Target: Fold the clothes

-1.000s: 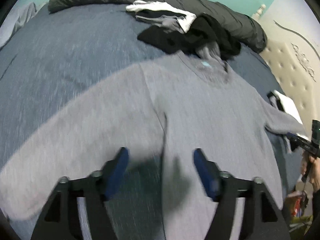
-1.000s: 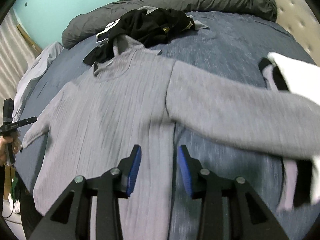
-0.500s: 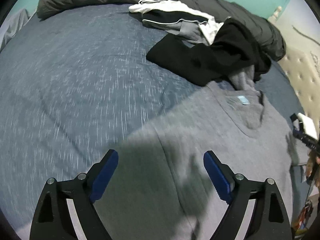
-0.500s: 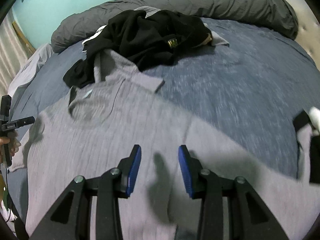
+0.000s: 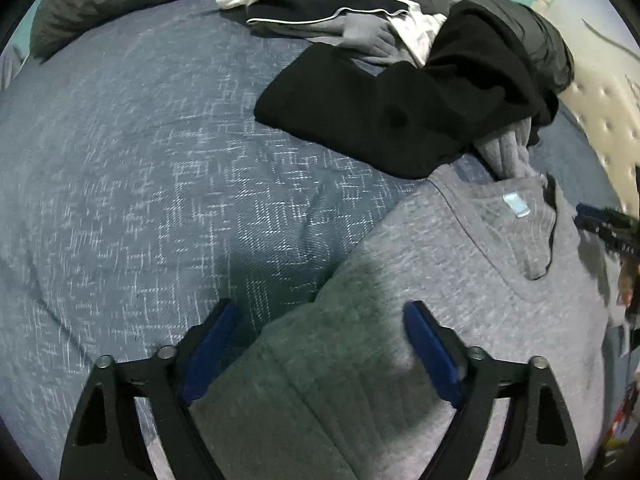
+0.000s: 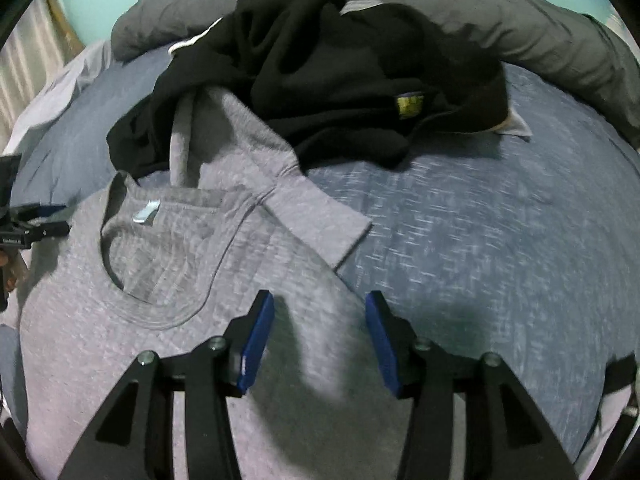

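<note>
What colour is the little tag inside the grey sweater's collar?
Pale blue; the tag on the grey sweater shows best in the left wrist view.

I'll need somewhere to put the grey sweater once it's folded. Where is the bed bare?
In the left wrist view the blue bedspread is bare left of the grey sweater and black garment. In the right wrist view it is bare right of the sweater. Crowded: the pile before the dark duvet.

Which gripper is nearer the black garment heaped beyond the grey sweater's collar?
Roughly level; neither is clearly nearer. The left gripper and right gripper each hang over a shoulder of the grey sweater, short of the black garment.
</note>
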Action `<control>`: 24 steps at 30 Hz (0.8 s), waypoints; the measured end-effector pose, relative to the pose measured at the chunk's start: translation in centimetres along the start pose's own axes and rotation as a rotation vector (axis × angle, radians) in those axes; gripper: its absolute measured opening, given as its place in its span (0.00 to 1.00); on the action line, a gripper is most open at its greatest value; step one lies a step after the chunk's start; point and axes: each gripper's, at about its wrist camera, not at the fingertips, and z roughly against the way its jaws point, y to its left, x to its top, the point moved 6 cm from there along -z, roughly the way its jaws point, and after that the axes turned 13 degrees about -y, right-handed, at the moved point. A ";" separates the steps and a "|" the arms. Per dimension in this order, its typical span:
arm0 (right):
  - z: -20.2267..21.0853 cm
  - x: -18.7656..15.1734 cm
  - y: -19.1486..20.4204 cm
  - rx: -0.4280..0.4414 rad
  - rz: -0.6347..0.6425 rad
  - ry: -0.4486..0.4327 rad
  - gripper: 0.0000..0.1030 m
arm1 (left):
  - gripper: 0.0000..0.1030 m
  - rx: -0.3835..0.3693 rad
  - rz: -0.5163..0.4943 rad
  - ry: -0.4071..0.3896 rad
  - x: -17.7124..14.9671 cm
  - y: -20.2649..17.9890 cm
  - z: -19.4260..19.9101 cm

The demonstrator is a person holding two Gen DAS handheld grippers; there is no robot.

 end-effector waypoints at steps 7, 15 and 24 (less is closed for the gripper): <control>-1.6 -0.7 0.5 0.013 0.036 0.025 0.29 | 0.24 -0.015 -0.068 -0.015 0.0 -0.9 -0.1; 0.3 -0.9 -0.1 -0.002 0.062 -0.047 0.03 | 0.08 0.043 -0.136 -0.095 1.3 -1.8 2.1; 4.0 1.9 -1.8 -0.119 0.072 -0.205 0.03 | 0.07 0.122 -0.163 -0.176 4.3 -2.2 4.0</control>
